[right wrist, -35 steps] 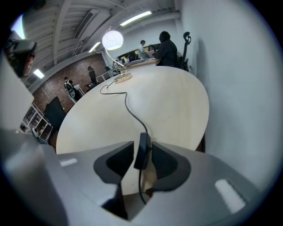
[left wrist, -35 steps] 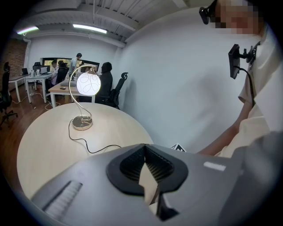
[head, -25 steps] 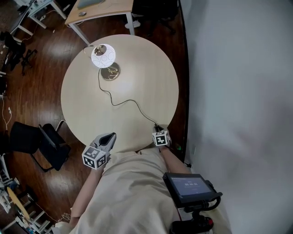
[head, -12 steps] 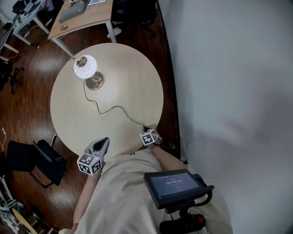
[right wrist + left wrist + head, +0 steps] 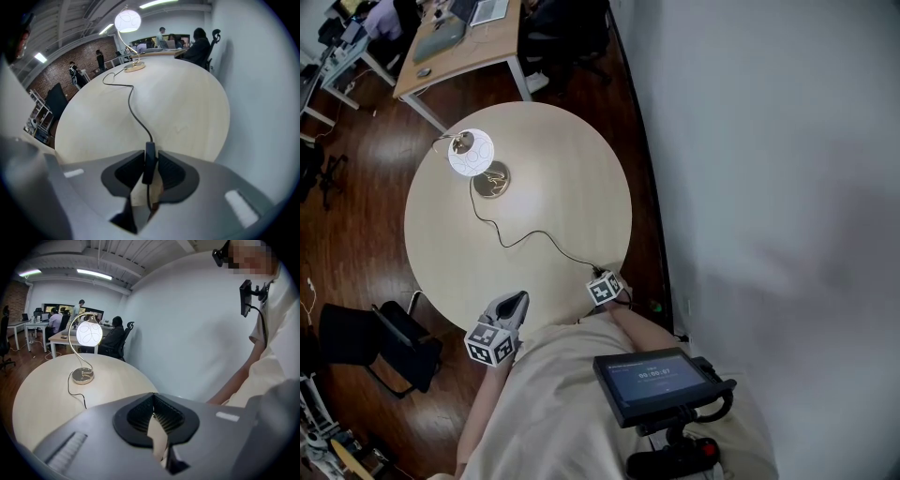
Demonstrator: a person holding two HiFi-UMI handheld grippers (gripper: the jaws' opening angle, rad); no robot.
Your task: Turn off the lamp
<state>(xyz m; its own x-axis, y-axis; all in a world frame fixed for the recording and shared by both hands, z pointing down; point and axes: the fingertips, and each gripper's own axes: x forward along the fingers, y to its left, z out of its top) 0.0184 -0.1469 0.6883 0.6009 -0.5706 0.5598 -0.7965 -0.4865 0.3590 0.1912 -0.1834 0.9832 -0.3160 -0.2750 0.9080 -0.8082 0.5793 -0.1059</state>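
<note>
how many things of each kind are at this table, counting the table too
round table: 1
lamp: 1
cord with switch: 1
tongs: 2, left tongs shut and empty, right tongs with jaws that have just been closing on the switch
total: 5

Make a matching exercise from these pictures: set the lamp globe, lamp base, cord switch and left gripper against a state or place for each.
1 lamp globe
2 lamp base
3 cord switch
4 left gripper

A jaws together, nothing between them
B glowing white
C held in the right gripper
D brass-coloured, standing on the round table

Pairs: 1-B, 2-D, 3-C, 4-A. The right gripper's jaws have just been closing on the cord switch.
</note>
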